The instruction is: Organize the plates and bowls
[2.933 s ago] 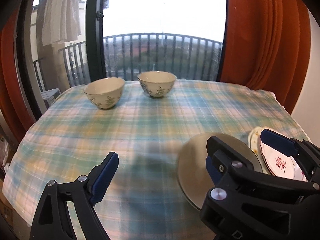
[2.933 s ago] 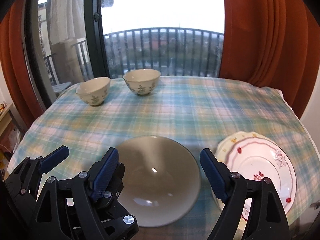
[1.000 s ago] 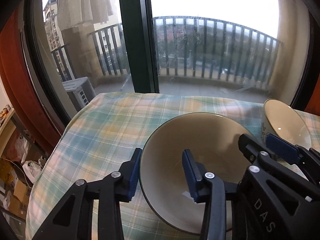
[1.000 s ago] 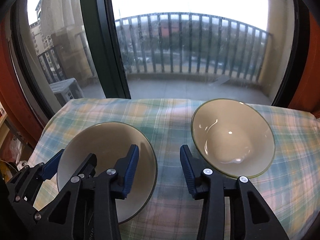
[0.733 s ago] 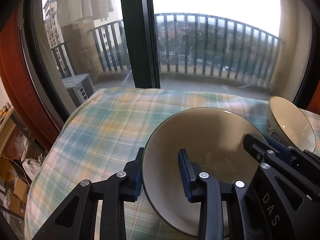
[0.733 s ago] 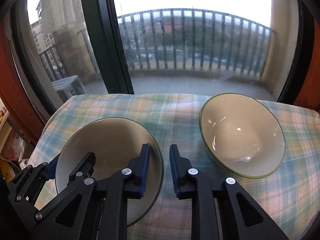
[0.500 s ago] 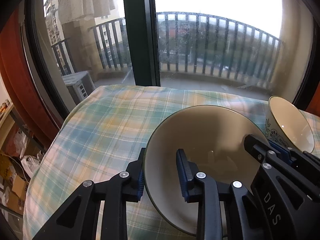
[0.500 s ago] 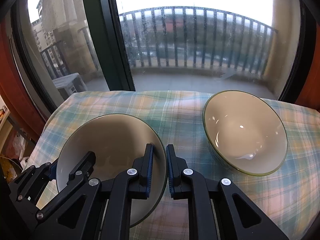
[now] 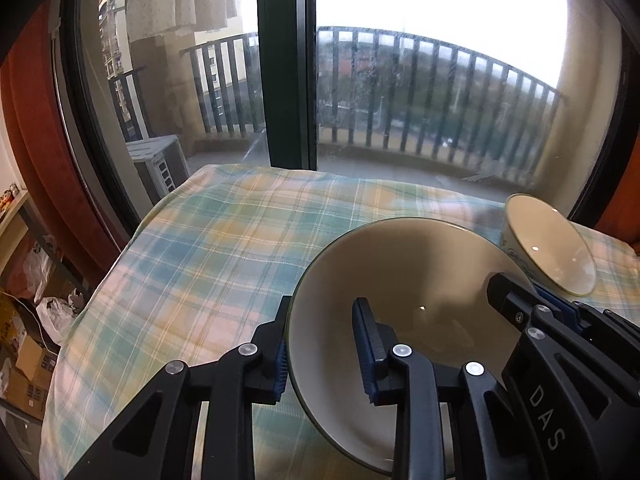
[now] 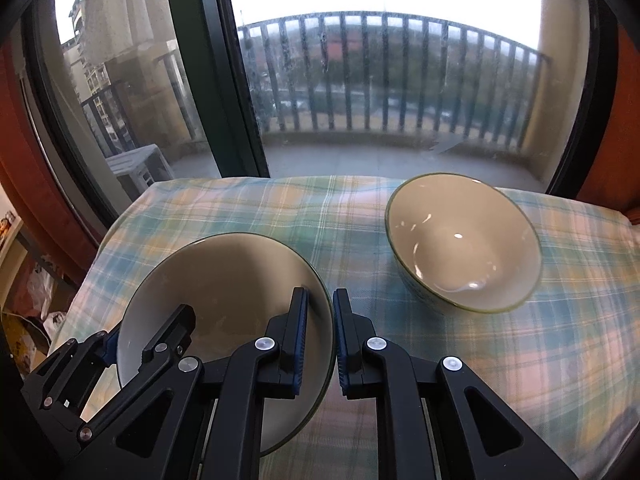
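A cream bowl (image 9: 420, 280) with a dark green rim sits near the far left of the plaid tablecloth (image 9: 220, 248). My left gripper (image 9: 322, 312) is shut on its left rim, one finger outside and one inside. My right gripper (image 10: 320, 296) is shut on the right rim of the same bowl (image 10: 224, 280). Each view also shows the other tool: the right gripper (image 9: 532, 296) and the left gripper (image 10: 144, 328). A second cream bowl (image 10: 460, 240) with a leaf pattern stands free to the right, also seen in the left wrist view (image 9: 548, 244).
The table's far edge (image 10: 320, 180) lies just beyond the bowls, close to a window with a dark frame (image 9: 286, 64) and a balcony railing behind it. Red curtains (image 9: 28, 120) hang at both sides. Boxes and bags (image 9: 28, 320) lie on the floor at left.
Both pairs of jaws have closed onto opposite sides of the left bowl's rim. The bowl now sits slightly larger and more tilted in both views.
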{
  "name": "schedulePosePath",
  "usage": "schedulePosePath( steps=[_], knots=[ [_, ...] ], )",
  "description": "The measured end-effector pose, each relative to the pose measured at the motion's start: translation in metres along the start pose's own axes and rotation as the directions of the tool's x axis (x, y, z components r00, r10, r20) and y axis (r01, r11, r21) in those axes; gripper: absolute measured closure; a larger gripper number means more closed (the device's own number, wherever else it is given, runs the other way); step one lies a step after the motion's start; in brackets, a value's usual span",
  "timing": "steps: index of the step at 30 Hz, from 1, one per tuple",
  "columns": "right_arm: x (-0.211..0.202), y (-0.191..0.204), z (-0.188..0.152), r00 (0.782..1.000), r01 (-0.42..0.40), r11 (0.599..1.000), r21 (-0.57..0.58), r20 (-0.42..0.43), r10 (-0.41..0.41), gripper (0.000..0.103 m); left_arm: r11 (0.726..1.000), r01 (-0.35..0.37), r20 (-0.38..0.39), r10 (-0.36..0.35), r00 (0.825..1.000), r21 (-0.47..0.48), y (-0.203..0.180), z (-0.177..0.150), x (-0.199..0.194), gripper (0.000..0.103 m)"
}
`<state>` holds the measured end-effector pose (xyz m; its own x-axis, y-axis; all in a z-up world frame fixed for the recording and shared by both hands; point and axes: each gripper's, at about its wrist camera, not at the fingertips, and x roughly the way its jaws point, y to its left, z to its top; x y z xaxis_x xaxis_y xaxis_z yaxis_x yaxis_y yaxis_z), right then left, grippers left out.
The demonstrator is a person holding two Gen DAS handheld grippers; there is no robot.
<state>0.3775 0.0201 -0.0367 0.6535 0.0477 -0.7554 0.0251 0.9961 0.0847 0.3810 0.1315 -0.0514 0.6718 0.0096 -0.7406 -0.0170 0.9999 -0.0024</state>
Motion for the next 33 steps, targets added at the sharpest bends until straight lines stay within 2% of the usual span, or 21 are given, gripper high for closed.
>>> schedulePosePath(
  steps=[14, 33],
  knots=[
    [-0.066, -0.017, -0.018, 0.998, 0.019, 1.000, 0.019, 0.056, -0.020, 0.087, 0.998, 0.047, 0.076, -0.049, 0.996, 0.028, -0.015, -0.018, -0.058, 0.076],
    [-0.152, -0.078, -0.081, 0.993, 0.039, 0.997, 0.074, 0.109, -0.047, 0.087, 0.991, 0.088, 0.117, -0.099, 0.988, 0.096, -0.062, -0.072, -0.128, 0.076]
  ],
)
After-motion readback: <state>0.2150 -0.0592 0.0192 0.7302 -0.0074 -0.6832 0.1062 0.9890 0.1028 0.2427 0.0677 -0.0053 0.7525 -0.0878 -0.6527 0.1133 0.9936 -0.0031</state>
